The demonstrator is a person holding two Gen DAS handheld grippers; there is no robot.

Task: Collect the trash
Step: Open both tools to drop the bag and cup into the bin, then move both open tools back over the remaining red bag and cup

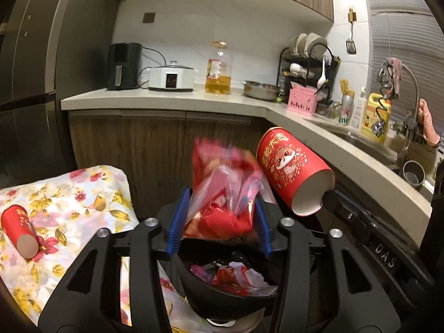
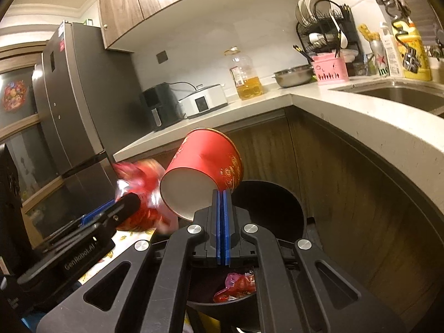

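Black trash bin (image 1: 222,291) directly below both tongs, mouth up, holding red and pink wrappers (image 2: 236,285) at the bottom; plenty of unfilled room inside.

Left tongs (image 1: 219,222) parted, blurred red-and-clear plastic bag (image 1: 224,188) between the blue pads (image 1: 174,227), over the bin mouth; pads not visibly pressing on it, bag looks loose.

Right tongs (image 2: 222,222) closed tight, pinching the rim of a red paper cup (image 2: 205,172), tilted, open mouth facing down-left, nothing visible inside. Cup hangs over the bin's near rim, just beside the bag.

Second red paper cup (image 1: 19,230) lying on its side on the floral cloth (image 1: 83,194) left of the bin, well apart from both tongs.

Bin boxed in: cabinet fronts (image 1: 155,144) behind, curved desk (image 2: 360,127) edge to the right with sink (image 2: 402,94), fridge (image 2: 77,105) to the left. Open room only above the bin, both tongs crowding it.
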